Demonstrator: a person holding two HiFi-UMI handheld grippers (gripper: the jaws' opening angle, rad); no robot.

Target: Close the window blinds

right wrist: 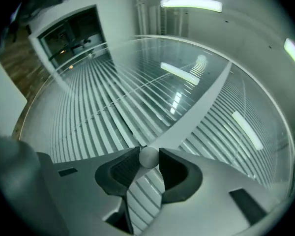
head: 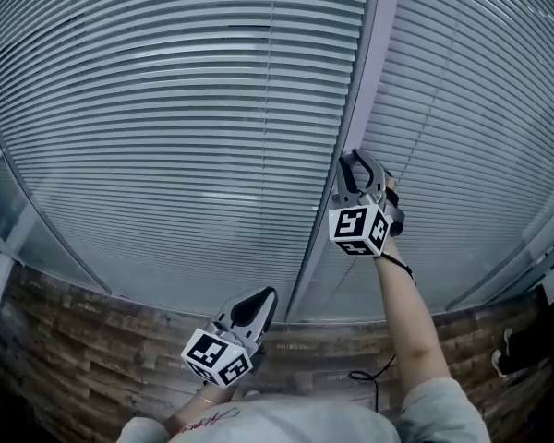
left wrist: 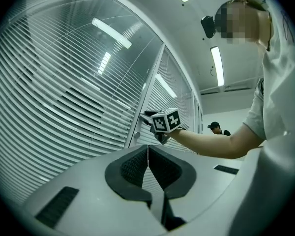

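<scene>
Slatted window blinds [head: 166, 137] hang behind glass on both sides of a pale upright frame post [head: 355, 90]. My right gripper [head: 362, 160] is raised to that post, and its jaws are shut on a small round white knob [right wrist: 148, 157] held between the pads. The left gripper view shows the right gripper [left wrist: 146, 116] against the post from the side. My left gripper [head: 263, 295] hangs lower and nearer to me, away from the blinds. Its jaws [left wrist: 147, 151] are shut with nothing between them.
A second small round fitting [left wrist: 137, 134] sits on the post below the right gripper. Wood-patterned floor [head: 74, 340] runs along the window's foot, with a black cable [head: 369, 377] lying on it. A person [left wrist: 216, 128] stands far off down the room.
</scene>
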